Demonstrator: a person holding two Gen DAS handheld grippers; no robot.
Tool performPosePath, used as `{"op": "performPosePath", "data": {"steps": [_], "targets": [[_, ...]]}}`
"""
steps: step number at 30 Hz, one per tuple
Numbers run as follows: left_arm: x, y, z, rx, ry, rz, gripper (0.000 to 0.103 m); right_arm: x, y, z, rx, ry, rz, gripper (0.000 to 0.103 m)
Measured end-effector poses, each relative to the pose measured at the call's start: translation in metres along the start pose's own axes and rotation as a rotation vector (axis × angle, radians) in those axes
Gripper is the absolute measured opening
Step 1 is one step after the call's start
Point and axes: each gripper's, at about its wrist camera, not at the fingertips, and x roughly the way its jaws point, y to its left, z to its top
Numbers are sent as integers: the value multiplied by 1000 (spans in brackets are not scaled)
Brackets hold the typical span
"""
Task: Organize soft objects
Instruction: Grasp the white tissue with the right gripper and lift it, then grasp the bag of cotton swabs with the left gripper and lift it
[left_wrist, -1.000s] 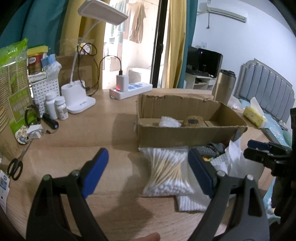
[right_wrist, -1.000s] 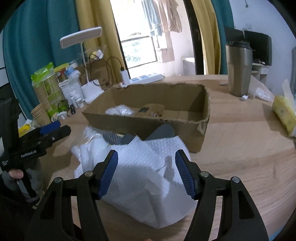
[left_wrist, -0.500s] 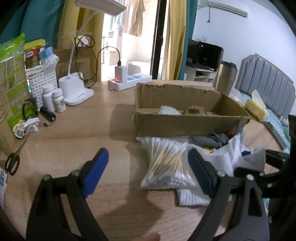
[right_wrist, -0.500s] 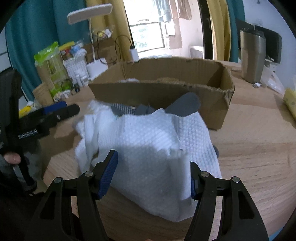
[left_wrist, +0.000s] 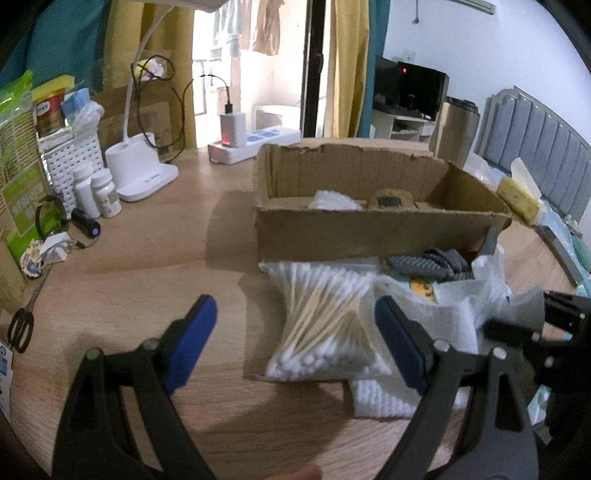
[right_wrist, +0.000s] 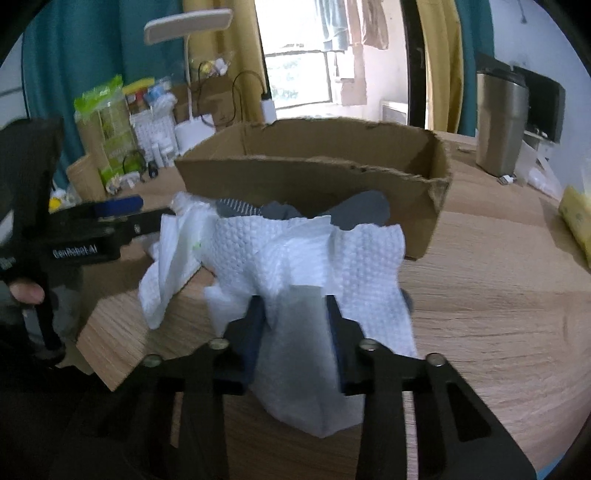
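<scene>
Right gripper (right_wrist: 295, 325), black frame with blue pads, is closing on a fold of the white embossed paper towel (right_wrist: 317, 266); the towel fills the gap between the jaws and the pads already press into it from both sides. That towel lies crumpled on the light wooden tabletop (right_wrist: 498, 317), just in front of the open brown cardboard box (right_wrist: 369, 192), draped over some grey soft items (right_wrist: 362, 210) that touch the box's near wall. Key relation: the box lies straight ahead of the right gripper and beyond the towel, its long axis running across the view, so the carry looks like a lift up and forward over the near wall. Left gripper (left_wrist: 295, 343), same build, stands spread wide with nothing between its pads. Ahead of it and slightly toward its right pad lies a clear bag of wooden-stemmed cotton swabs (left_wrist: 325, 325), flat on the table, stems pointing roughly away from the camera toward the box, so the jaws would straddle the bag's narrow width. The bag touches the towel pile on its right edge. Judgement: the right hand is the nearer to the towel, the left to the swabs. Risk: lifting the towel may drag the grey items or nudge the swab bag.
</scene>
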Motion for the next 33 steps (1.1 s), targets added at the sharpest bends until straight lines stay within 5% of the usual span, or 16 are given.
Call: {"op": "performPosePath", "data": {"steps": [13,25,31,33], "targets": [[18,-6,1,26,95,2,88,-42,-18,7,22,-170,54,20],[36,-3,1,18,203,-28,87,-49,-31,5,41,-194,42,20],[31,-4,-1,19,181,-56,57,-58,-36,8,39,-232,48,20],[29,-6,-1,28,171,-69,56,-58,-37,9,42,-231,47,20]]}}
